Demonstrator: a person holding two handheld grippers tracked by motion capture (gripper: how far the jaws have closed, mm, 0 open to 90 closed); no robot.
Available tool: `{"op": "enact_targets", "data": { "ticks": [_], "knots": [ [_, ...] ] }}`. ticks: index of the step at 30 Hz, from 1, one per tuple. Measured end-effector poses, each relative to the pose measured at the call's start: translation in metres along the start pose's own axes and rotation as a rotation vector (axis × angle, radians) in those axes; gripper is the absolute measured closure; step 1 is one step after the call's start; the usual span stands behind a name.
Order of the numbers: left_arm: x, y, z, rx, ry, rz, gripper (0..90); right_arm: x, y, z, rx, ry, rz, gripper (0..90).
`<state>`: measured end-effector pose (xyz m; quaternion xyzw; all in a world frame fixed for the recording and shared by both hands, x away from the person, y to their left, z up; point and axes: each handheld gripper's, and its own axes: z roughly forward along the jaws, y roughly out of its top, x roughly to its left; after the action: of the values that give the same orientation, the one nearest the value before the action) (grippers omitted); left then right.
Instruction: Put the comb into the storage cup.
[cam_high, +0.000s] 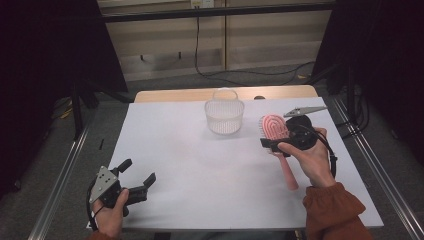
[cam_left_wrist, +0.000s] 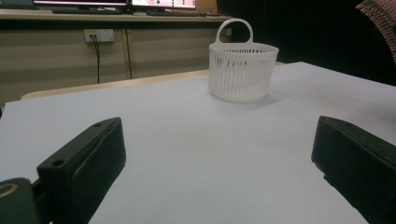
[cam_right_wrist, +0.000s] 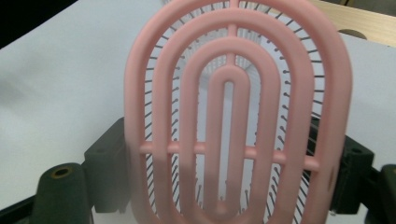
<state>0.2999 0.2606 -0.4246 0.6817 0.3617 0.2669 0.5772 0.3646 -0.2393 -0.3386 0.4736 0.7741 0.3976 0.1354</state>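
At the left of the high view the left gripper (cam_high: 138, 176) sits low over the near left corner of the white table (cam_high: 200, 170), the hand wrapped round its body, jaws spread wide with nothing between them (its own view looks out past them over bare table). Toward the far middle stands the white slatted basket (cam_high: 224, 117), upright, handle up. To the right, the right gripper (cam_high: 274, 145) is clamped on the pink hairbrush (cam_high: 276, 128), jaws pressing the two edges of the head near its lower end, the handle trailing back toward the person beneath the hand. The brush looks light and rigid, a vented plastic frame with thin bristles; the smooth rims could slip, so the head's edges near the neck seem the soundest hold. The right forearm, in an orange sleeve (cam_high: 332, 210), angles in from the lower right, wrist bent toward the basket.
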Motion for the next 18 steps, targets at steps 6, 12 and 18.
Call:
{"op": "enact_targets", "data": {
  "ticks": [6,12,18],
  "knots": [
    [0.000,0.000,0.000,0.001,0.000,0.001,3.0,0.001,0.002,-0.004,-0.063,-0.012,0.002,19.8],
    [0.000,0.000,0.000,0.002,-0.001,0.002,3.0,0.001,0.003,-0.007,-0.123,-0.018,-0.008,19.8],
    [0.000,-0.001,0.001,0.004,0.001,0.000,3.0,0.004,0.007,-0.011,-0.200,-0.038,-0.022,19.8]
  ]
}}
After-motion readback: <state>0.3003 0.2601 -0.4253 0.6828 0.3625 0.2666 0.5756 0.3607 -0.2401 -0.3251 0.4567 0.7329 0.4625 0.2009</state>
